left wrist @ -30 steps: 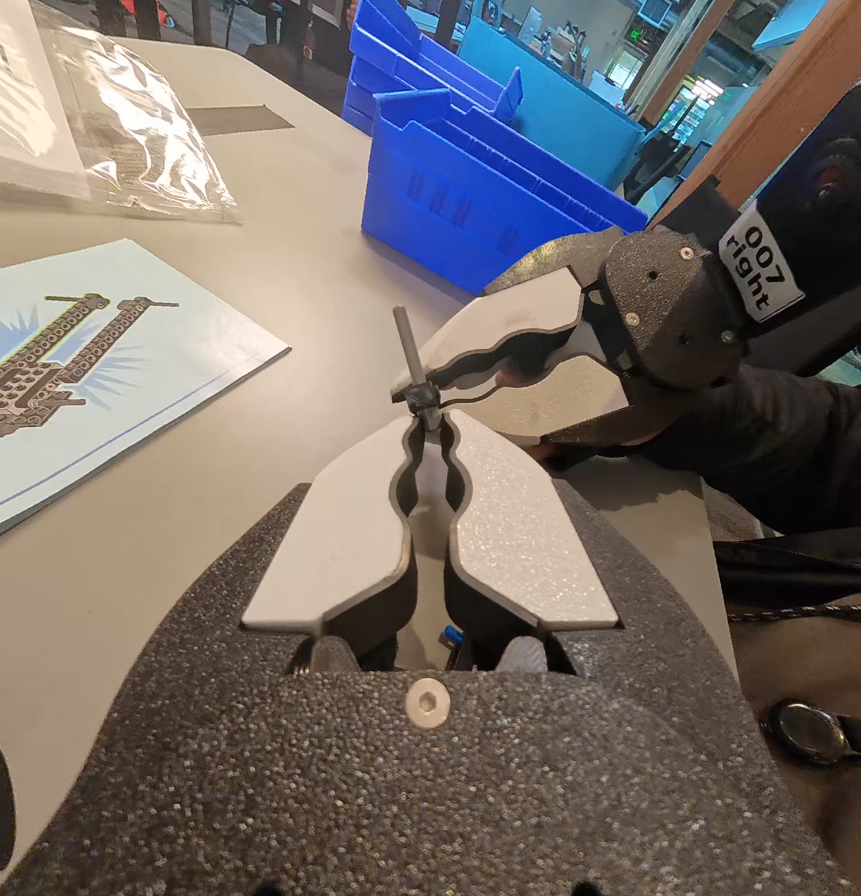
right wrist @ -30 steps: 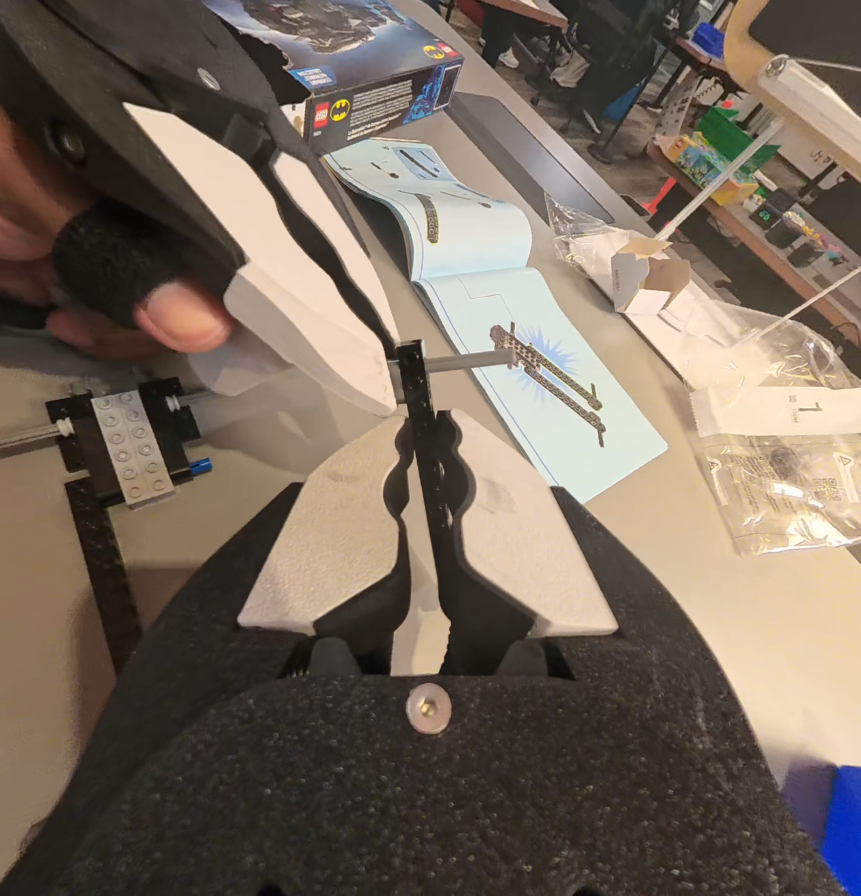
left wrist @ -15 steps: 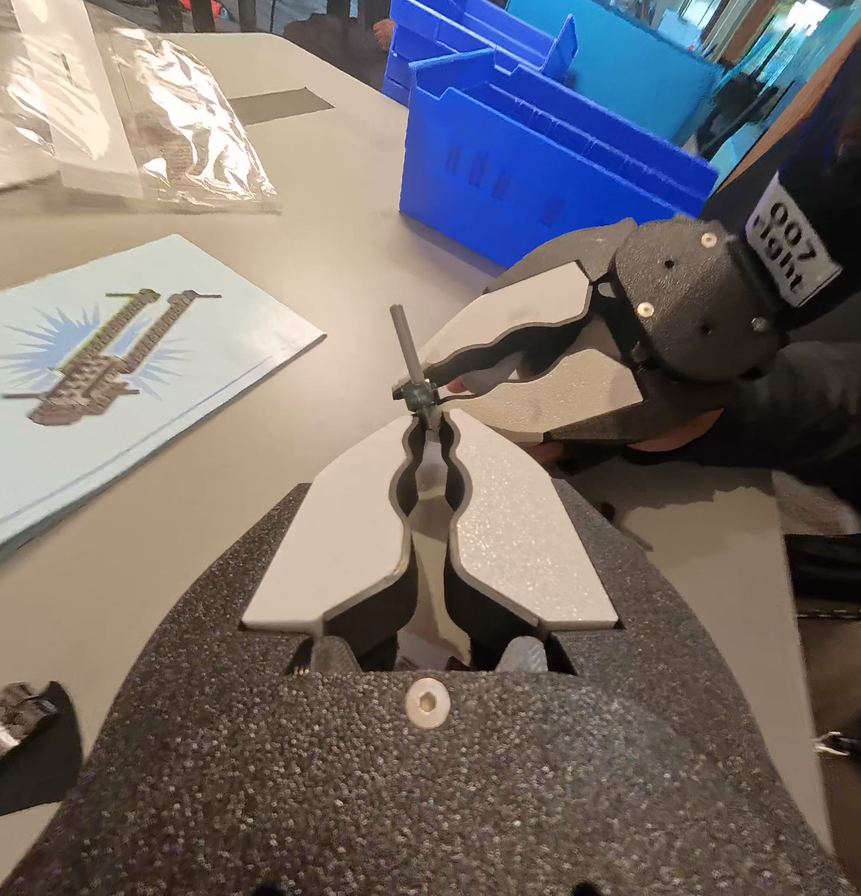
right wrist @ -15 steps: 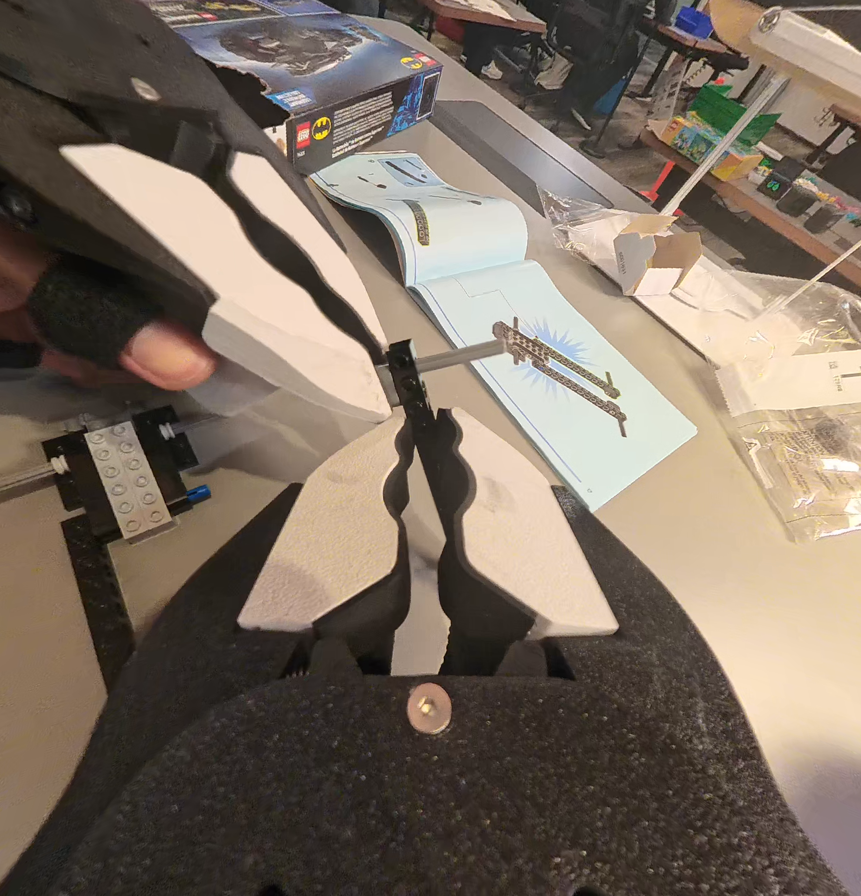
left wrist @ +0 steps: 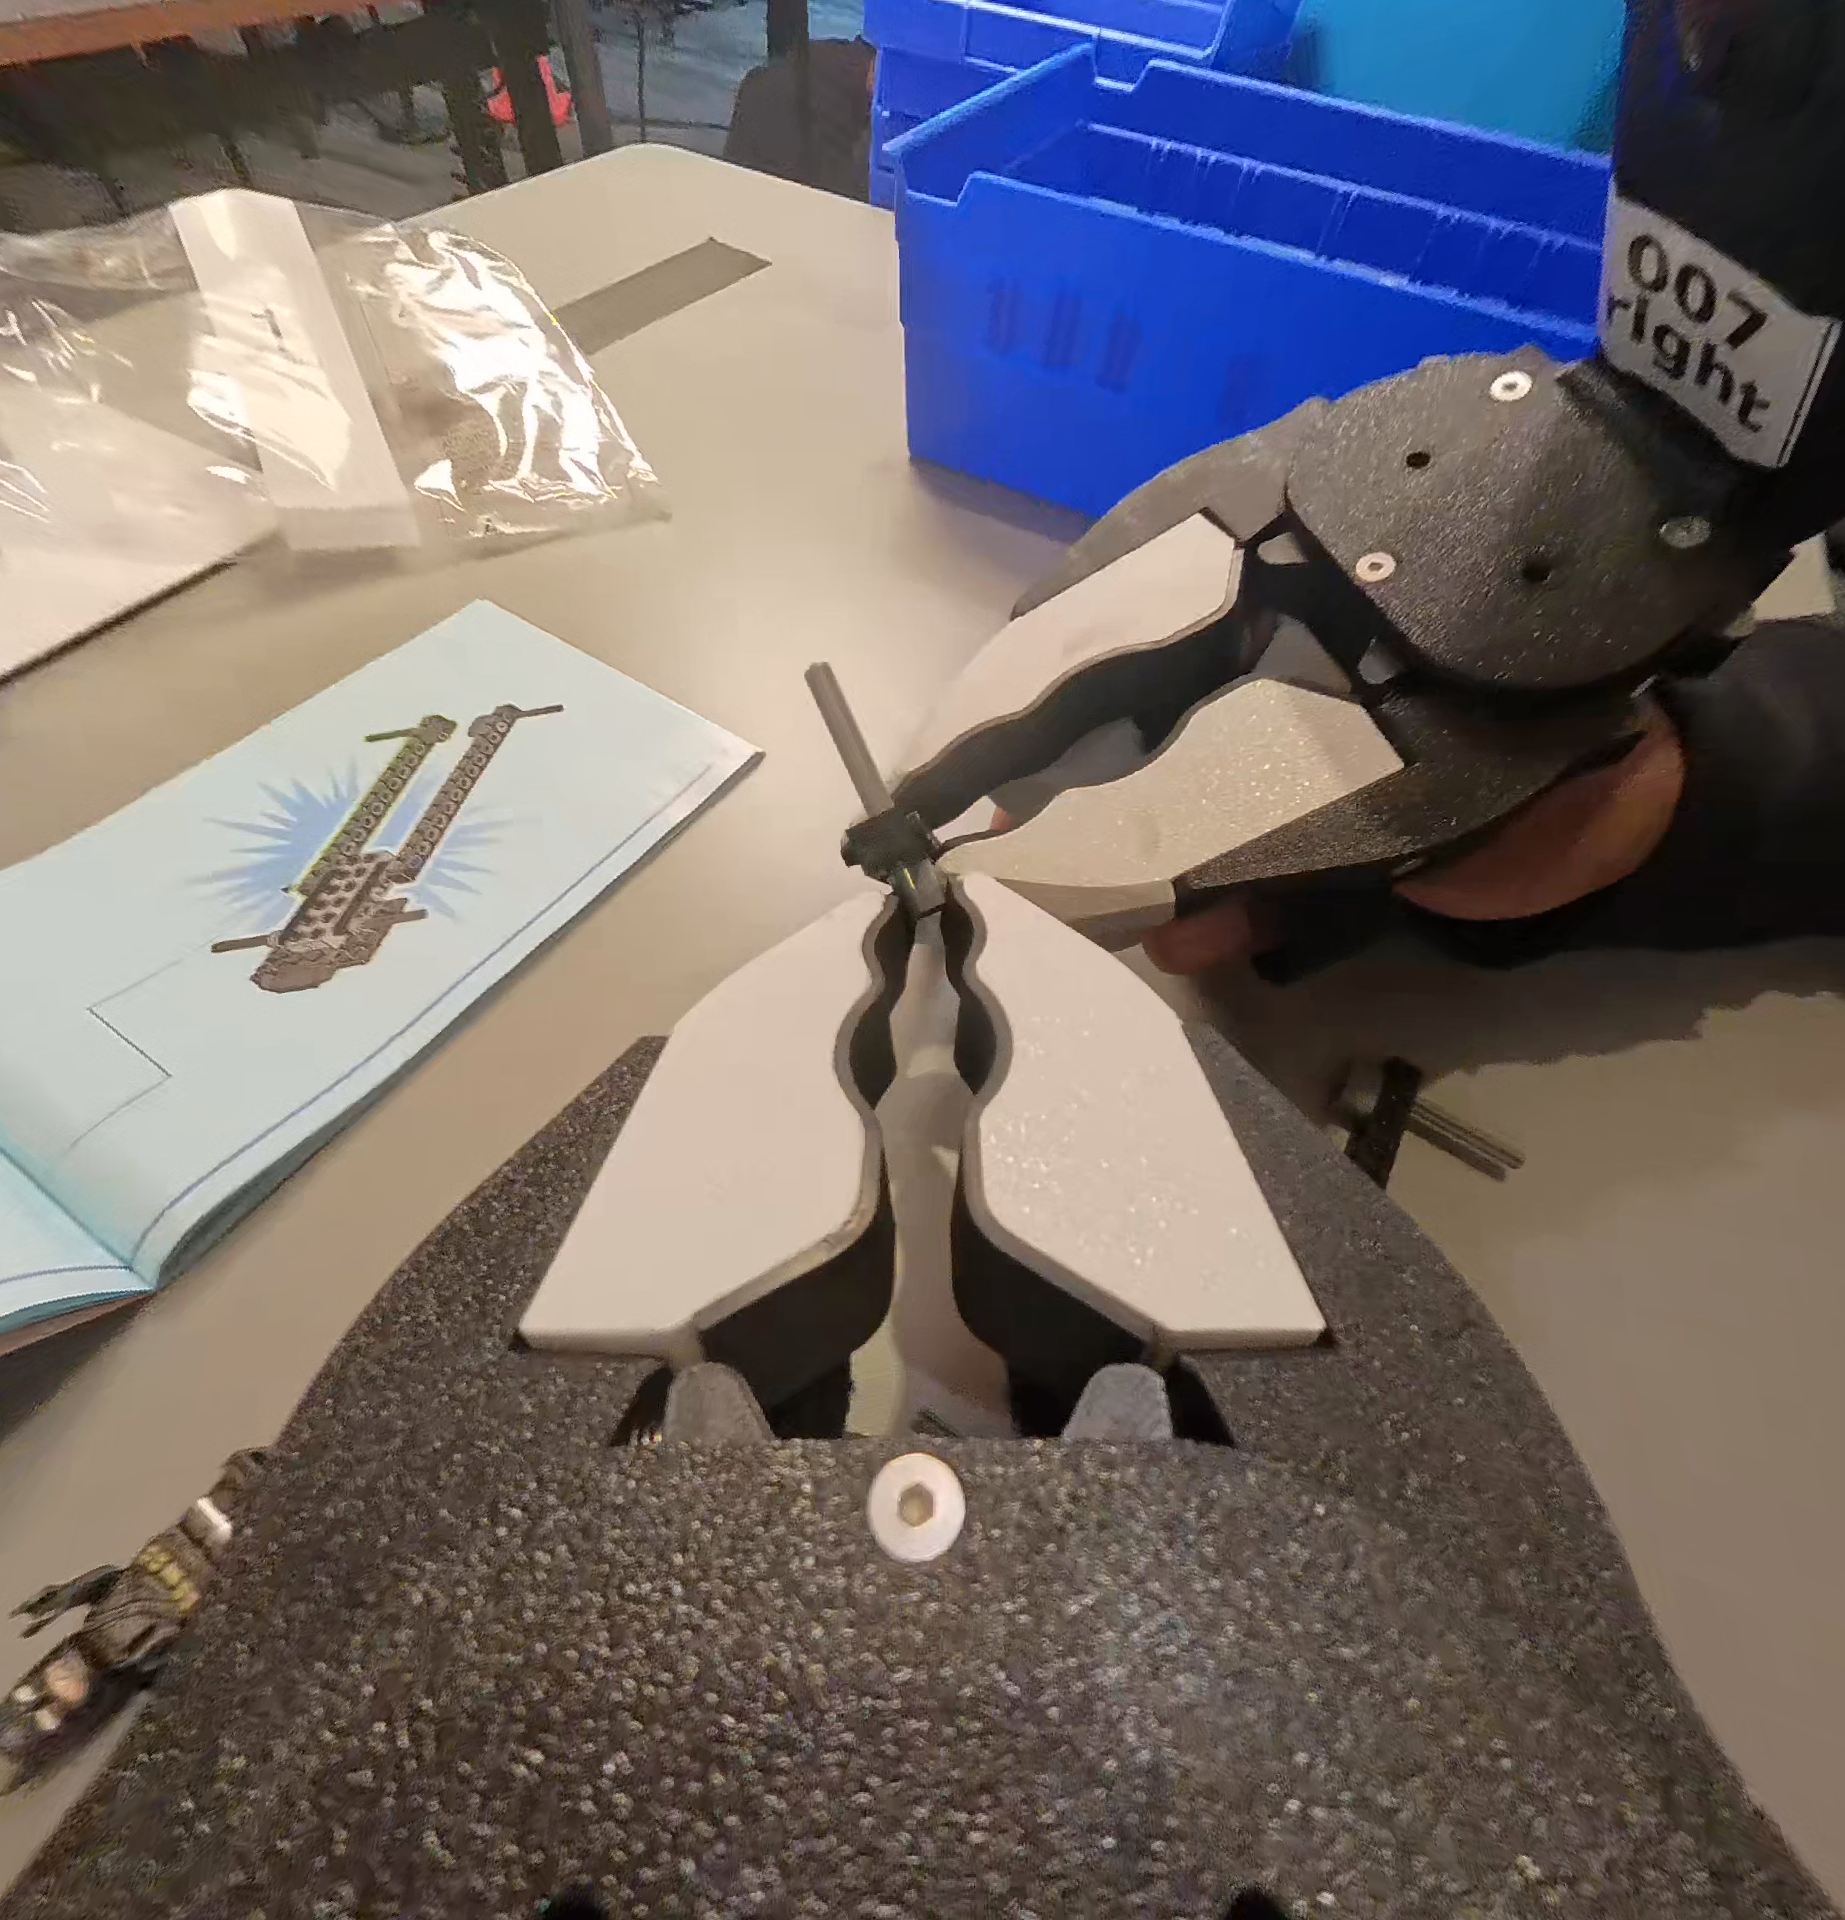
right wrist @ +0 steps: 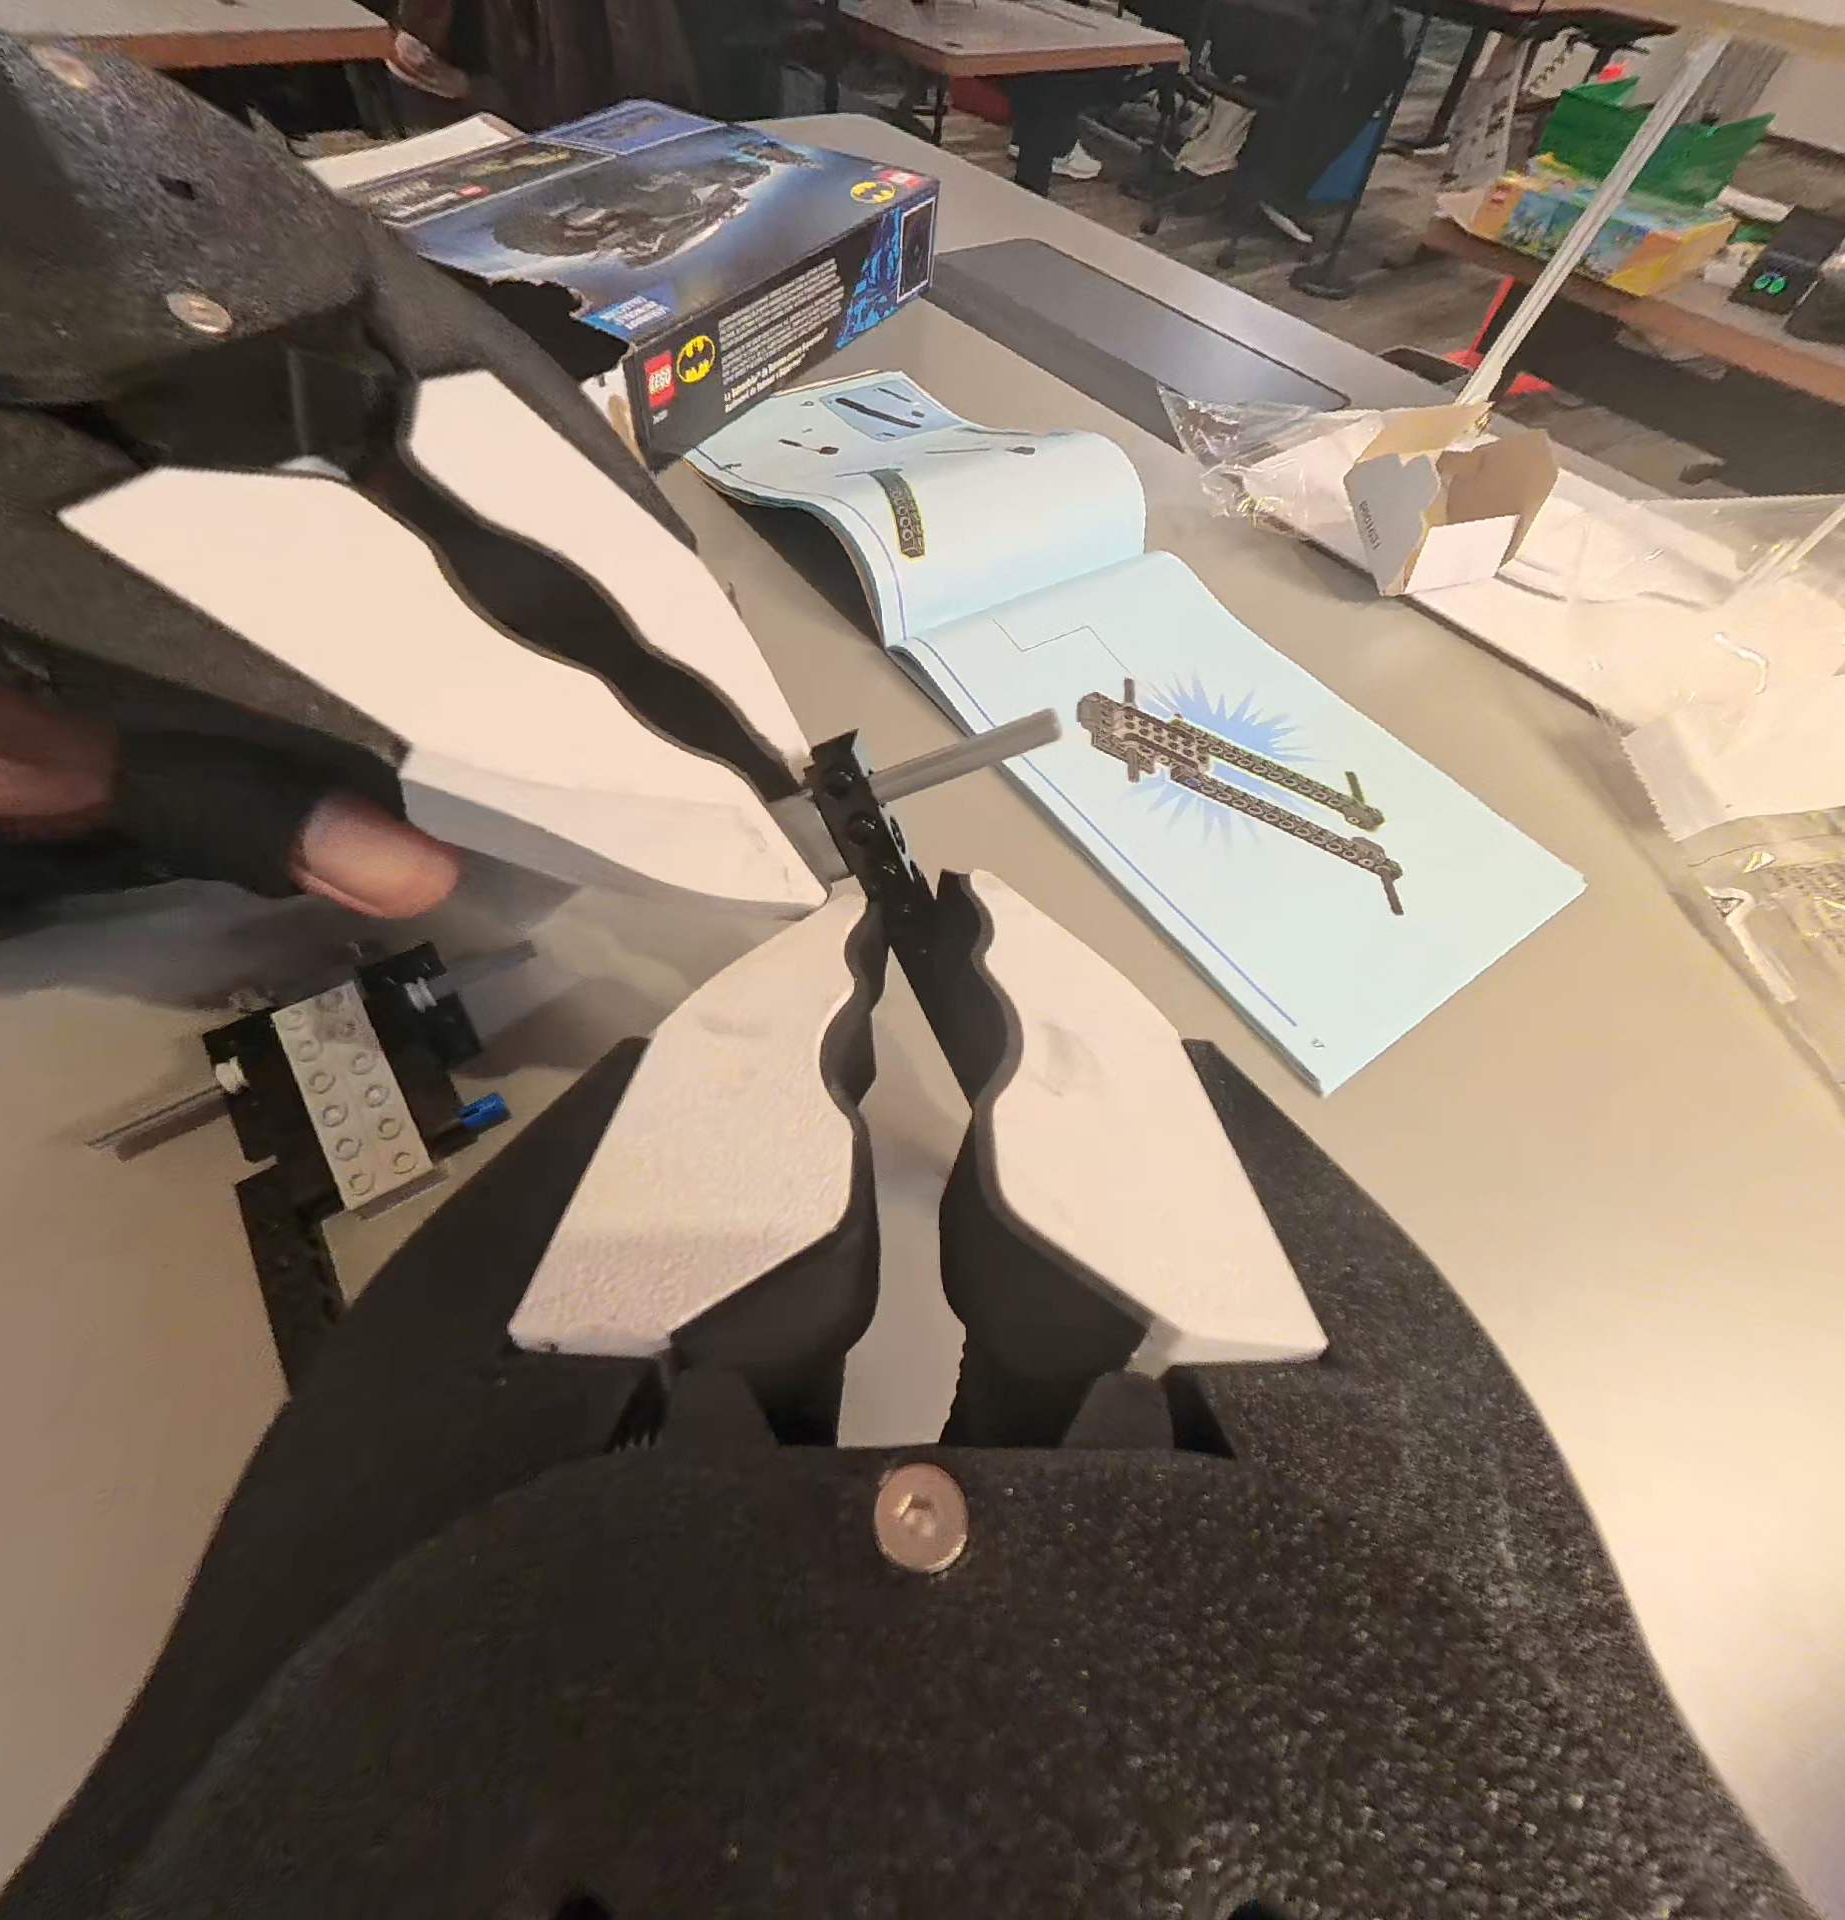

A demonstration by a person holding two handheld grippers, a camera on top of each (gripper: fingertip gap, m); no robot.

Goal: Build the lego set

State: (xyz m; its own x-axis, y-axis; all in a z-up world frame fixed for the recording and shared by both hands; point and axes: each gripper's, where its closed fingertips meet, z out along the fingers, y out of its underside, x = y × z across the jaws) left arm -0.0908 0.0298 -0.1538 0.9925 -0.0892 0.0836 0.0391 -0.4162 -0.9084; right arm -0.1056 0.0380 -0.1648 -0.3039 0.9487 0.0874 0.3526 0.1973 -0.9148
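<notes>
Your left tongs [left wrist: 923, 902] are nearly closed, their pale fingertips pinching one end of a slim grey plastic axle [left wrist: 843, 740]. The axle passes through the end hole of a long black studded beam [right wrist: 866, 831], and its free end sticks out toward the open light-blue instruction booklet [right wrist: 1250, 831]. Your right tongs [right wrist: 916, 906] are narrow too, clamped on that black beam, which runs back between the two pads. Both tongs meet tip to tip above the grey desk [right wrist: 1520, 1299], just beside the booklet's near corner. On the far side of the booklet lies a dark printed cardboard box [right wrist: 710, 249]. Away from the booklet, under your left hand [right wrist: 305, 831], sits a small black-and-grey brick assembly [right wrist: 346, 1101]. Clear plastic bags [left wrist: 305, 364] and a blue plastic bin [left wrist: 1188, 301] lie beyond the booklet.
</notes>
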